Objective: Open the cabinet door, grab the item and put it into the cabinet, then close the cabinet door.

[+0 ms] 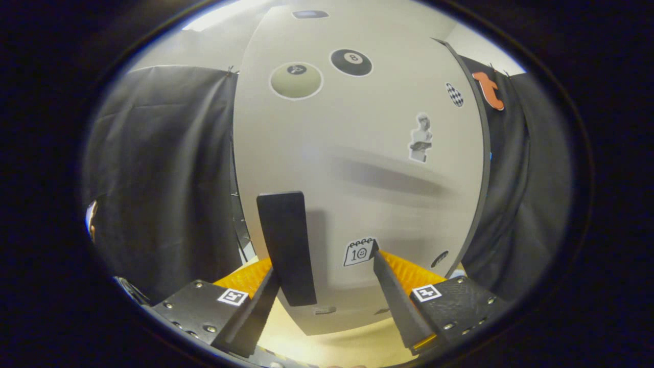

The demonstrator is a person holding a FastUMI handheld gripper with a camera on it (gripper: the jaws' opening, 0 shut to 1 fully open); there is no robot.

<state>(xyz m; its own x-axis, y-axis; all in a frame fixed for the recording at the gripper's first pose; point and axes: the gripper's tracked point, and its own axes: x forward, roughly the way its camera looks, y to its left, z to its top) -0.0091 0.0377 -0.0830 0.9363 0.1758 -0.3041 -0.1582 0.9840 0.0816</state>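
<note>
Between spread fingers (327, 278): cabinet door (357, 168), handle (286, 248) beside left finger.

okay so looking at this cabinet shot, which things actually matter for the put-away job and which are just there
For the job:
- cabinet door, pale, close ahead of the fingers
- black handle on the door, just ahead of the left finger
- gripper, fingers open, handle not clamped

Just there:
- stickers on the door: two billiard balls, a statue, a calendar
- black cloth wall on both sides

Bright overhead light, soft smeared shadow on cabinet door (357, 168), fisheye-bent edges
</note>
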